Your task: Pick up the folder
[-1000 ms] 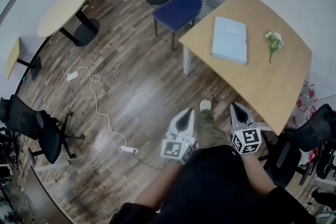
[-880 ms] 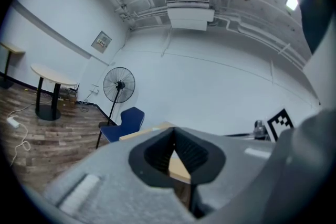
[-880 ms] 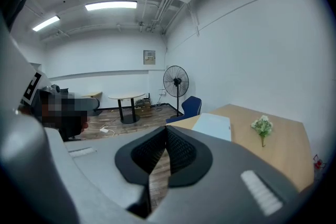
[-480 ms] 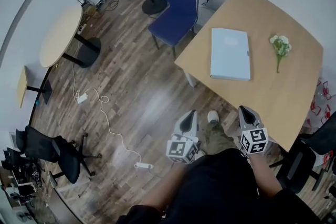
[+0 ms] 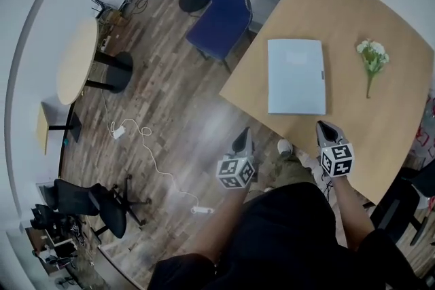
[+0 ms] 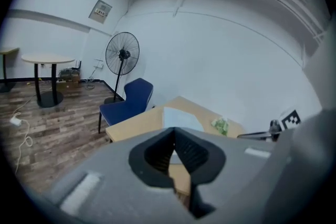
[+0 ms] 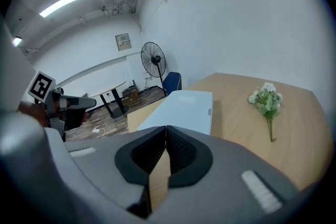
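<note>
Own views: left gripper (image 6: 175, 132), right gripper (image 7: 166, 132) closed; folder (image 5: 296, 76) seemingly untouched

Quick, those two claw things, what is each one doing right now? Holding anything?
Left gripper: closed, holding nothing.
Right gripper: closed, holding nothing; the folder lies on the table, ahead of both.

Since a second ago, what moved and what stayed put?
The person stepped up to the table, bringing both grippers closer to the folder. The right gripper now reaches over the table's near edge; the left gripper is just off it, above the floor. Nothing was grabbed or let go: both stay shut and empty. The folder and the flower lie where they were.
</note>
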A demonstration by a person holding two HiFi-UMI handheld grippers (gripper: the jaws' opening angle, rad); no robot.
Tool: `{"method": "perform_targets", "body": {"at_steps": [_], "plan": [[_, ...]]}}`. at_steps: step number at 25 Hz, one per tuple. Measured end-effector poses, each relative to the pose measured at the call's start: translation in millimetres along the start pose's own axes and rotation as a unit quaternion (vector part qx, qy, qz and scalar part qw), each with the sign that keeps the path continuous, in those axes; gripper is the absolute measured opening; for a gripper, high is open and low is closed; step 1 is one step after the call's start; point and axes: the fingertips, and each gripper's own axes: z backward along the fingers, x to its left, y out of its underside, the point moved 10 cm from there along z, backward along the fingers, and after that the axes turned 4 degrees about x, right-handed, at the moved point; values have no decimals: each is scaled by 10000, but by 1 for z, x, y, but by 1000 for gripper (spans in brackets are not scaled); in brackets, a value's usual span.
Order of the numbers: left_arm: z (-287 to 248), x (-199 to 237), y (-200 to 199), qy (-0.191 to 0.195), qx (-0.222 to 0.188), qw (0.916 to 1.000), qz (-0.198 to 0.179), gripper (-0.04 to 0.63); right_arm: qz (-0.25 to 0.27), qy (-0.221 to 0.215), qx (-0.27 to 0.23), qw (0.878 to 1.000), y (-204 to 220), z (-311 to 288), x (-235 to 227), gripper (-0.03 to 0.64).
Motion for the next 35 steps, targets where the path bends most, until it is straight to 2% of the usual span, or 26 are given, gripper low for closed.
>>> {"method": "perform_targets", "body": {"at_steps": [5, 10, 20, 27, 29, 33, 35], "plan": [[-54, 6, 1, -200, 353, 9989, -217, 0, -145, 178, 122, 9997, -2, -39, -46, 1], [-86, 12, -3, -323, 586, 9976, -176, 0, -294, 312, 361, 9984, -5, -56, -73, 5], [-116, 42, -1, -268, 704, 9970, -163, 0, -534, 492, 614, 9955, -1, -79, -85, 20], [-136, 53, 1, 27, 934, 9954, -193, 2, -796, 683, 695, 9921, 1, -90, -87, 37], [-143, 54, 2, 133, 987, 9949, -176, 28, -863, 704, 739, 9910, 1, -93, -89, 53], [-160, 55, 8, 413, 1219, 9916, 116, 53, -1040, 472, 988, 9885, 9, -106, -95, 121], [-170, 55, 14, 561, 1378, 9884, 305, 109, -1200, 373, 1027, 9867, 14, -111, -103, 165]]}}
